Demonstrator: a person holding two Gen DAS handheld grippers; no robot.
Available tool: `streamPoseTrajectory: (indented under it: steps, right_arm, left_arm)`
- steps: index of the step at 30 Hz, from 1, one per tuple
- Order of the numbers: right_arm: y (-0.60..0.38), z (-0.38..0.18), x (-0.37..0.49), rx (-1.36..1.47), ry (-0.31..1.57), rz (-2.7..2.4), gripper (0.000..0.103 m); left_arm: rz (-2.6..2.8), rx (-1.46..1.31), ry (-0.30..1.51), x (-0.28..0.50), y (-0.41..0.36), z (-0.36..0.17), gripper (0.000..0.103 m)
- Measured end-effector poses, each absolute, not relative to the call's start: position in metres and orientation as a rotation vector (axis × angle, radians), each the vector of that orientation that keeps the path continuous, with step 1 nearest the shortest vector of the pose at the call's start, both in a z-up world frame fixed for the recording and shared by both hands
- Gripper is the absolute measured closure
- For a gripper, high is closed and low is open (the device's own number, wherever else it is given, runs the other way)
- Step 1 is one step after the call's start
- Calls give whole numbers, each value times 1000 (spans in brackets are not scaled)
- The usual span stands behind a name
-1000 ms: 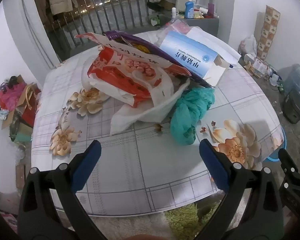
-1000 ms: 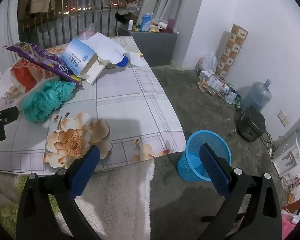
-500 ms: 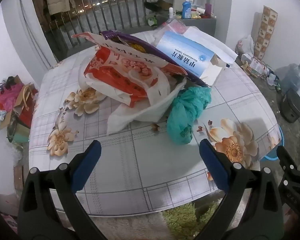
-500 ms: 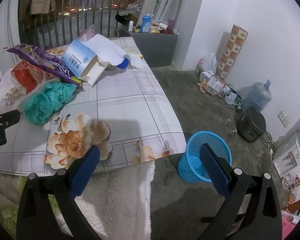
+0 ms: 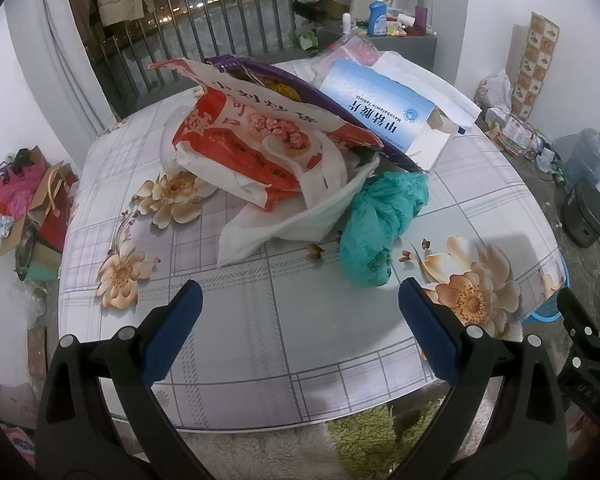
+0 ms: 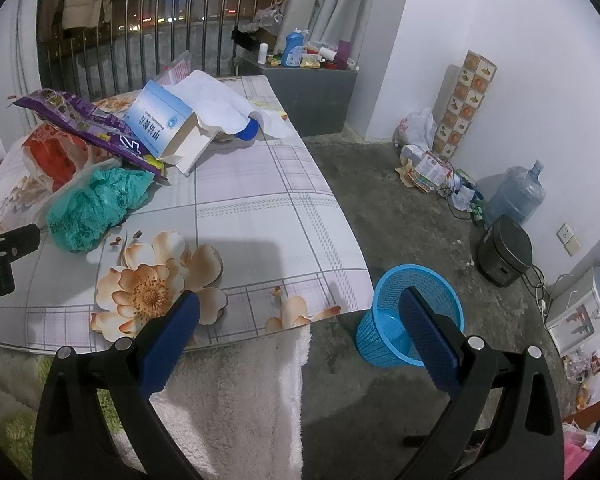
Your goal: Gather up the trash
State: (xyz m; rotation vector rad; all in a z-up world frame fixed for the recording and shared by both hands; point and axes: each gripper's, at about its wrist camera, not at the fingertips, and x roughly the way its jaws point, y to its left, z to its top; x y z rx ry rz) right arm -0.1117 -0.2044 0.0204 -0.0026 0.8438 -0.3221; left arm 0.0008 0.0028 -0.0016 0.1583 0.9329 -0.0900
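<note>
A heap of trash lies on the flower-patterned table (image 5: 268, 320): a red and white snack bag (image 5: 252, 140), a purple wrapper (image 6: 80, 120), a blue and white medicine box (image 5: 380, 108) and a crumpled teal plastic bag (image 5: 380, 216). My left gripper (image 5: 300, 300) hangs open above the table's near edge, short of the teal bag, with nothing between its fingers. My right gripper (image 6: 300, 312) is open too, off the table's right corner. A blue mesh bin (image 6: 408, 312) stands on the floor just past the right gripper's right finger.
A white fluffy cloth (image 6: 228, 400) hangs below the table's front edge. On the floor at right are a black cooker (image 6: 504, 252), a water jug (image 6: 516, 196) and papers (image 6: 424, 164). Metal railing (image 5: 220, 40) runs behind the table.
The left gripper has crept a little closer to the trash heap. The right gripper has barely shifted. Both stay open.
</note>
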Motion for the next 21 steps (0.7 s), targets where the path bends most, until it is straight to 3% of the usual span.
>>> streamPoseTrajectory:
  steps: [21]
  right_arm:
    - [-205,22,-110,-1,841,-321,6]
  left_arm:
    - [-89,158,933,1,5,-2,9]
